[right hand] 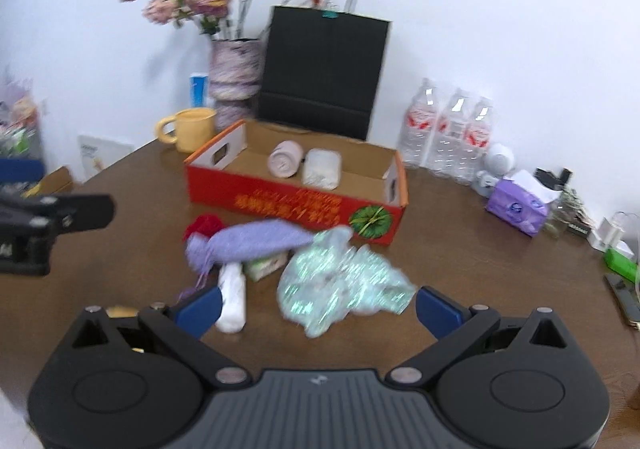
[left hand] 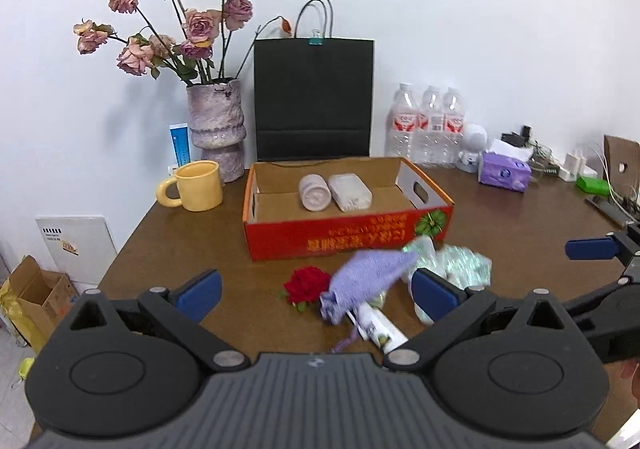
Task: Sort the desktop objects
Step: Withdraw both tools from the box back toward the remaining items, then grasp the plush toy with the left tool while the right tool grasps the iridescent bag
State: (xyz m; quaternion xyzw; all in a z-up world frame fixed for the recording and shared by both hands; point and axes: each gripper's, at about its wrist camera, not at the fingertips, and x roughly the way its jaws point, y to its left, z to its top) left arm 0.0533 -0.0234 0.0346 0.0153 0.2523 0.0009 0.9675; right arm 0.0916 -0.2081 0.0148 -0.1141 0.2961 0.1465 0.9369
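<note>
An open red cardboard box (left hand: 344,239) (right hand: 288,203) holds a pink jar (left hand: 314,193) (right hand: 285,159) and a white packet (left hand: 350,191) (right hand: 322,168). In front of it lie a red rose (left hand: 306,285) (right hand: 204,227), a lilac knitted pouch (left hand: 366,277) (right hand: 252,241), a white tube (left hand: 378,325) (right hand: 232,301), a small green-white box (right hand: 266,265) and a shiny crinkled bag (left hand: 460,265) (right hand: 340,281). My left gripper (left hand: 316,295) is open above the rose and pouch. My right gripper (right hand: 318,309) is open just before the shiny bag, and shows at the right edge of the left wrist view (left hand: 592,249).
A yellow mug (left hand: 196,187) (right hand: 188,129), a vase of dried roses (left hand: 216,129), a black paper bag (left hand: 314,97) (right hand: 320,73) and water bottles (left hand: 430,125) (right hand: 448,133) stand at the back. A purple tissue pack (left hand: 504,171) (right hand: 516,205) and cables lie right.
</note>
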